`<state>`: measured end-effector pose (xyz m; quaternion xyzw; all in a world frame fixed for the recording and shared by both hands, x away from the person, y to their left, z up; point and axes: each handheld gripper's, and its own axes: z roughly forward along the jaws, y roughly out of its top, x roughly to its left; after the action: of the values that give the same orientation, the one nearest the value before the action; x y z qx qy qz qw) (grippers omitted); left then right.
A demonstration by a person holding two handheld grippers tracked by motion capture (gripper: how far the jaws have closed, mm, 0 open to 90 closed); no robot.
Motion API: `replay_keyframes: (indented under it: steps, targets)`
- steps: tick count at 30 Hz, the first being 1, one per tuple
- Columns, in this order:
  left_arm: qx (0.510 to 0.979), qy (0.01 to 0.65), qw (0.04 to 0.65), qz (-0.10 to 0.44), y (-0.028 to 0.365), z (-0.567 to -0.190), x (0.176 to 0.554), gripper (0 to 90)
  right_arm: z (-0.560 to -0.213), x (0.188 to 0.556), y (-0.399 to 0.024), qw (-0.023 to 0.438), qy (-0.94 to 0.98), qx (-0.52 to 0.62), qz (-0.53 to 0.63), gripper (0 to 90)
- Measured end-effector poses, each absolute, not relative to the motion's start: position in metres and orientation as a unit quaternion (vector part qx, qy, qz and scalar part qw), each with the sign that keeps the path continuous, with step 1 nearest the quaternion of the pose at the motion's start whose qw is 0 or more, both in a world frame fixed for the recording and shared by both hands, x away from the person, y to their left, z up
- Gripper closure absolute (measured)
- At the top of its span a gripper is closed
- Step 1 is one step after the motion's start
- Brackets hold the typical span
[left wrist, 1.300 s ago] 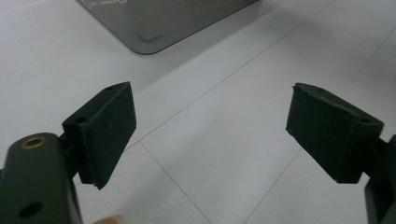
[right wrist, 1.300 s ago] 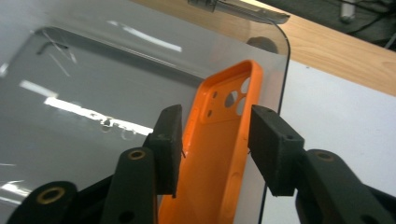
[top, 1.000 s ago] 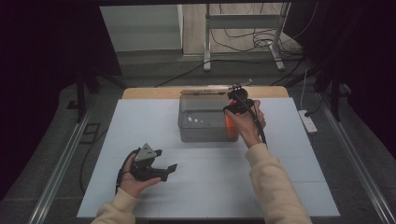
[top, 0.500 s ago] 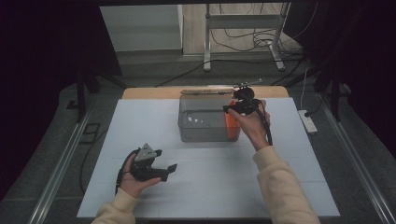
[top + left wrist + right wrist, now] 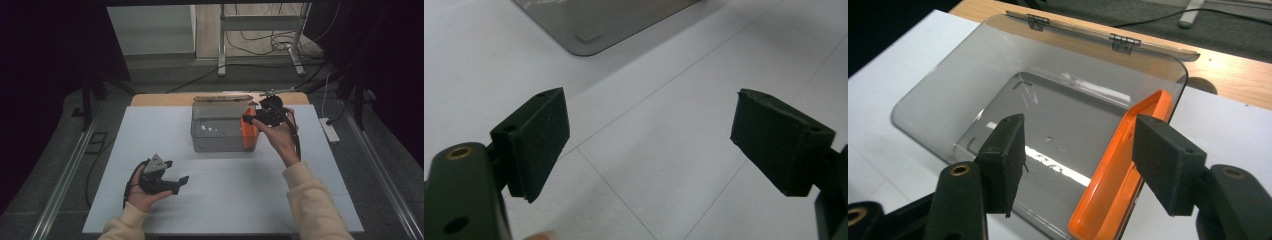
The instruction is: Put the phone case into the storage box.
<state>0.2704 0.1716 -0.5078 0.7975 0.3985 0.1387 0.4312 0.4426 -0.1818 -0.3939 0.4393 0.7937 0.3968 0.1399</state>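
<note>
On the white surface [image 5: 150,130] sits the clear bin [image 5: 220,131], an orange case [image 5: 1118,185] leaning along its right wall, long axis running away from me; my right gripper [image 5: 1075,150] hovers above, jaws just opening, empty; left gripper [image 5: 167,181] gapes idle, farther.

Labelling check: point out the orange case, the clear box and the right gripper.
orange case [image 5: 1108,200], right gripper view, its side wall.
clear box [image 5: 938,100], right gripper view, bare wall.
right gripper [image 5: 1075,155], right gripper view, midway between fingertips.
</note>
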Motion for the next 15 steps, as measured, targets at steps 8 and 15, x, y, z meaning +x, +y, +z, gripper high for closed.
replay_keyframes:
  steps: [8, 15]
  targets:
    - [0.795, 0.404, 0.43, 0.14, 0.174, -0.509, 0.268, 15.5, -0.395, 0.426, -0.196, 0.113, 0.786, 0.424, 0.435, 34.6]
    - [0.792, 0.409, 0.43, 0.143, 0.176, -0.509, 0.266, 15.5, -0.4, 0.407, -0.202, 0.115, 0.795, 0.389, 0.452, 31.6]
